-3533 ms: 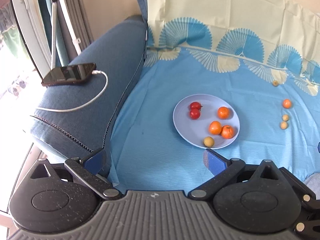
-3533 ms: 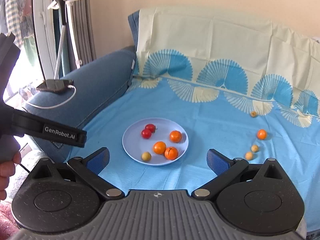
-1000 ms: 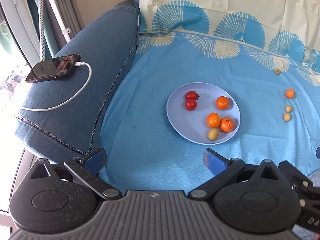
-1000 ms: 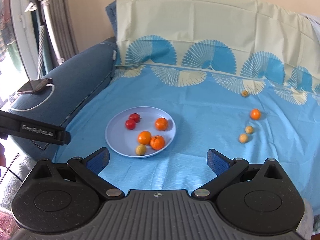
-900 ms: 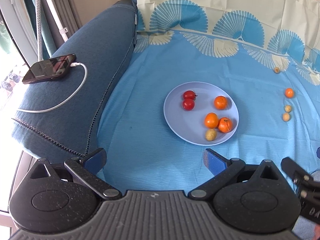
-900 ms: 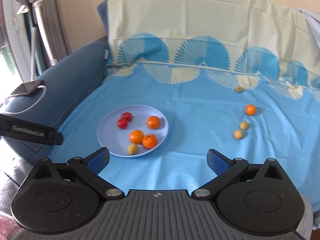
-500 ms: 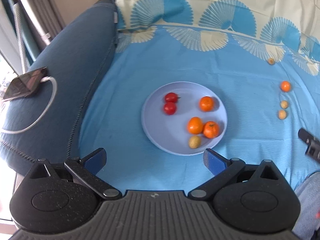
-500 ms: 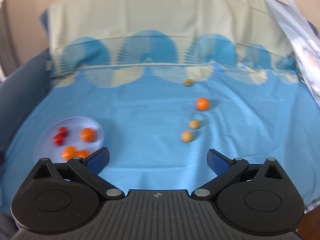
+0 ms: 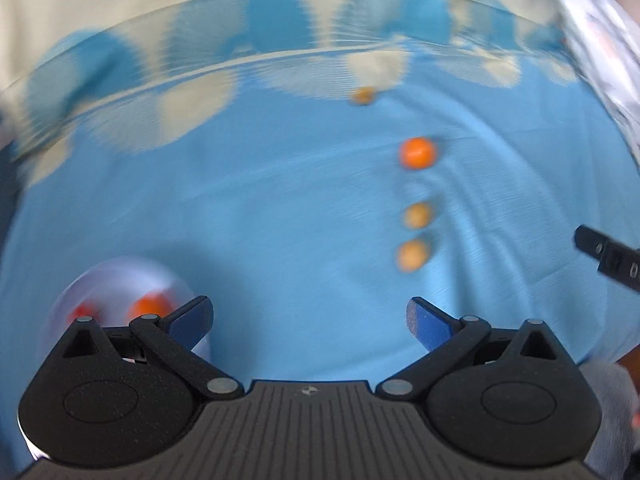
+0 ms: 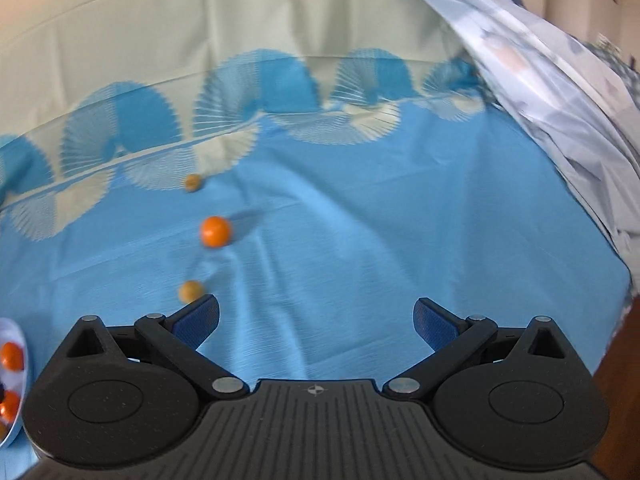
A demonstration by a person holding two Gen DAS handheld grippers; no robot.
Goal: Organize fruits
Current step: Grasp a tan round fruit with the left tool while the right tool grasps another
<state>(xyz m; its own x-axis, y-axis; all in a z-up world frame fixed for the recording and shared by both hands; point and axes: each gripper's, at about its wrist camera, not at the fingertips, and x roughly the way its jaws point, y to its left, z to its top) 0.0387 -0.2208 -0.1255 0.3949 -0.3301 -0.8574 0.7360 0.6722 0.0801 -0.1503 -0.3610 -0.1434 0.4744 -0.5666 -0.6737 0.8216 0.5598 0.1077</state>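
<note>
Your left gripper [image 9: 310, 318] and right gripper [image 10: 316, 316] hover with fingers spread, empty. Four loose fruits lie beyond the plate [image 9: 104, 276] in your left view; your right view shows three, orange [image 10: 216, 231] midway.

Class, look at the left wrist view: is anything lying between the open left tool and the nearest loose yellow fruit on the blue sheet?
Nothing visible. The left tool is open, and only bare blue sheet lies between it and the nearest yellow fruit. The plate sits off to the left, outside that path.
</note>
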